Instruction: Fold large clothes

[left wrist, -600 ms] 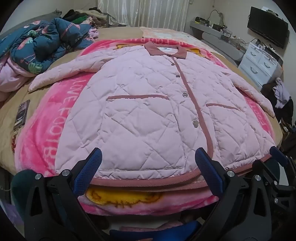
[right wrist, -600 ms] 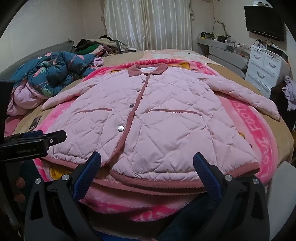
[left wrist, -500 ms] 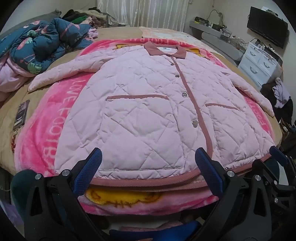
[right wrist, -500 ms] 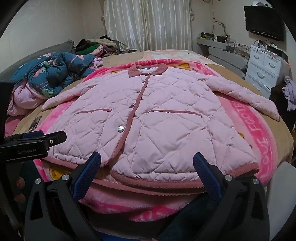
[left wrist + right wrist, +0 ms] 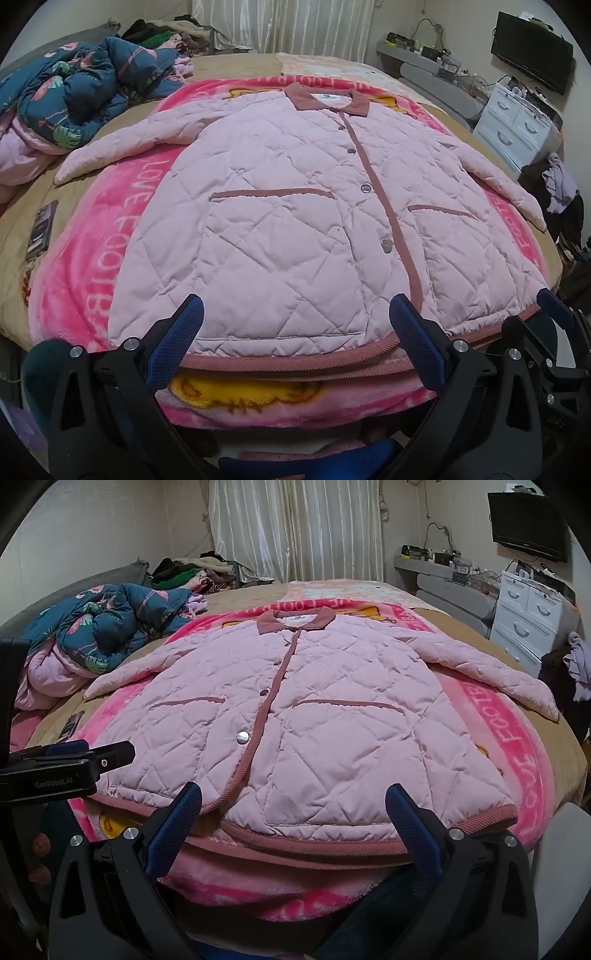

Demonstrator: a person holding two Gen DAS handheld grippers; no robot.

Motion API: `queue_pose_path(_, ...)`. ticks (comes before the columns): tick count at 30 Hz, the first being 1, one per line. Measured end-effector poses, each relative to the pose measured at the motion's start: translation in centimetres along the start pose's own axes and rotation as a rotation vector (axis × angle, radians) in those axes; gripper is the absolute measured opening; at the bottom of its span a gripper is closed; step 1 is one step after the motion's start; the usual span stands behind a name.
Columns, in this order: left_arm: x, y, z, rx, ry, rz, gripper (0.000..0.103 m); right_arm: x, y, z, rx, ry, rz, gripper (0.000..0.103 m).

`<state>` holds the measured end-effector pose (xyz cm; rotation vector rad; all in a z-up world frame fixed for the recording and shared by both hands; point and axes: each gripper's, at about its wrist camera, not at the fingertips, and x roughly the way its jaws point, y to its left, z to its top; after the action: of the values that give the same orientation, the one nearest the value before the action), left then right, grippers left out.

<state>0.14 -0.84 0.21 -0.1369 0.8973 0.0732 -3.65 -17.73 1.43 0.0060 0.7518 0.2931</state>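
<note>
The quilted jacket (image 5: 295,221) lies flat on the bed (image 5: 554,746), collar far, hem nearest you. Your left tool (image 5: 295,332) and right tool (image 5: 293,808) both stand released, empty, just short of the hem.

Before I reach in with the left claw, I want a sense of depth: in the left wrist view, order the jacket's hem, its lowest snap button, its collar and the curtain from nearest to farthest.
1. Hem: just beyond the open left claw, at the bed's near edge.
2. Lowest snap button: mid-jacket, right of centre.
3. Collar: jacket's far end.
4. Curtain: back wall, beyond the bed.
</note>
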Motion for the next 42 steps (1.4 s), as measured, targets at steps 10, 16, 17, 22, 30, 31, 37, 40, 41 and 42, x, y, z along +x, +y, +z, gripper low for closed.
queue_pose_path(10, 0.2, -0.06, -0.3, -0.001, 0.002, -0.007, 0.094, -0.09, 0.03, -0.02, 0.0, 0.001, -0.001, 0.099)
queue_pose_path(16, 0.13, -0.12, -0.34, 0.0, 0.001, -0.006, 0.094, -0.15, 0.03, -0.03, -0.001, -0.004, 0.001, 0.099)
queue_pose_path(17, 0.12, -0.23, -0.39, -0.001, 0.001, -0.007, 0.094, -0.11, 0.03, -0.03, 0.0, -0.002, 0.0, 0.099)
queue_pose_path(22, 0.13, -0.08, -0.33, -0.001, 0.001, -0.008, 0.094, -0.13, 0.03, -0.04, 0.0, -0.002, -0.001, 0.099)
queue_pose_path(30, 0.08, -0.13, -0.53, 0.003, 0.006, -0.018, 0.094, -0.13, 0.06, -0.05, -0.001, -0.001, -0.002, 0.099)
queue_pose_path(31, 0.08, -0.05, -0.51, 0.004, 0.004, -0.017, 0.094, -0.13, 0.07, -0.05, -0.001, -0.001, -0.001, 0.099)
queue_pose_path(37, 0.14, -0.21, -0.6, 0.002, 0.006, -0.02, 0.094, -0.05, 0.07, -0.05, -0.001, -0.001, -0.004, 0.099)
queue_pose_path(40, 0.19, -0.37, -0.71, 0.002, 0.008, -0.021, 0.094, 0.02, 0.04, -0.06, 0.0, 0.003, -0.003, 0.099)
queue_pose_path(41, 0.19, -0.28, -0.67, 0.002, 0.008, -0.021, 0.094, 0.06, -0.43, -0.06, 0.0, 0.002, -0.004, 0.099)
queue_pose_path(42, 0.2, -0.29, -0.67, 0.003, 0.008, -0.021, 0.094, 0.03, -0.4, -0.04, 0.0, 0.003, -0.004, 0.099)
